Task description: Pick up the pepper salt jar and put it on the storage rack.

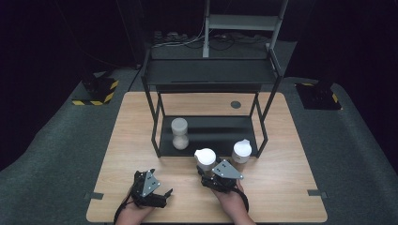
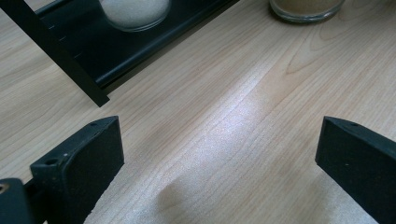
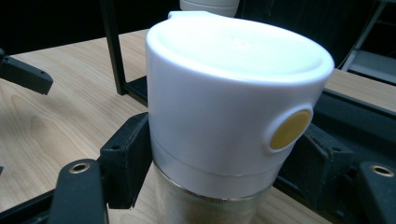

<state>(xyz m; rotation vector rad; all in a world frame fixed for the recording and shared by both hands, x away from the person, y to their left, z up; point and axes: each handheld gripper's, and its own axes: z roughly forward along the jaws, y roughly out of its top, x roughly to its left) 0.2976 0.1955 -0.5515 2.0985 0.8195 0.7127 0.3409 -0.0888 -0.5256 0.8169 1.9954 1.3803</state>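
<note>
A glass jar with a white flip-top lid stands on the wooden table, just in front of the black shelf rack. My right gripper is shut on it. In the right gripper view the jar sits between both black jaws, which press on its sides below the lid; it holds tan powder and the lid has a yellow dot. My left gripper rests low on the table at the front left, open, with bare wood between its jaws.
A second white-lidded jar stands by the rack's front right leg. A jar of white grains sits on the rack's lower shelf. A tan-filled jar base shows in the left gripper view. Rack posts flank the shelf.
</note>
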